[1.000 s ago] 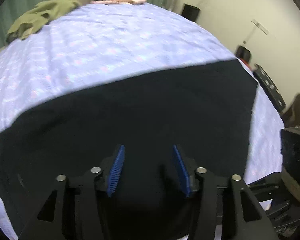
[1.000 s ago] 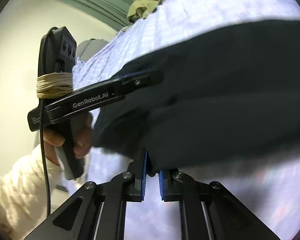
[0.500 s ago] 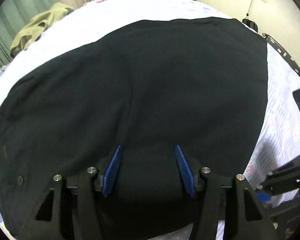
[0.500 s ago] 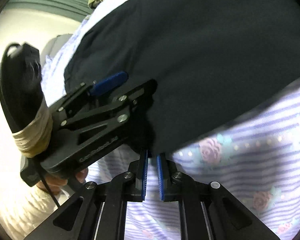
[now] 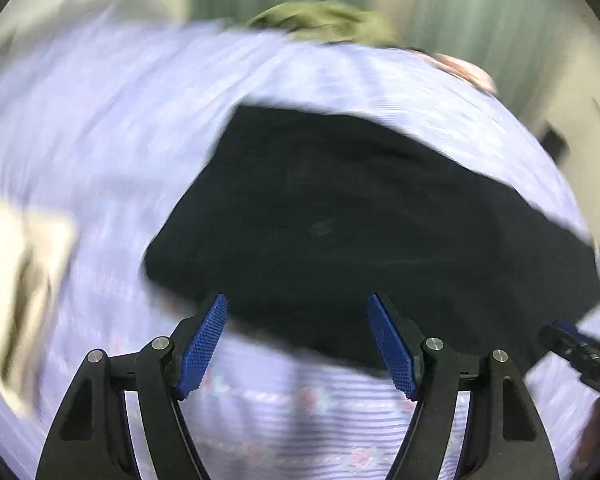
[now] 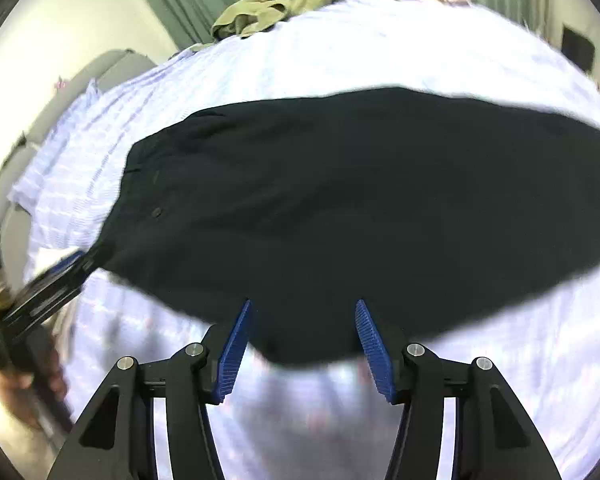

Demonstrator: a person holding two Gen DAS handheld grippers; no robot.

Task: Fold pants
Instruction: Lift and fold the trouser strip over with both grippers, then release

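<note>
Now both released: left gripper (image 5: 298,340) and right gripper (image 6: 302,348) have just been opening, jaws apart, nothing clamped. Black fabric pants (image 6: 360,208) lie flat on the lilac striped floral bedsheet (image 6: 380,48), probably let go to settle the fold.

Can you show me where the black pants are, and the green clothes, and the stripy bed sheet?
pants (image 6: 360,200): right wrist view, middle of the dark cloth.
green clothes (image 6: 276,4): right wrist view, middle of the heap.
bed sheet (image 6: 380,48): right wrist view, bare part behind the pants.
</note>
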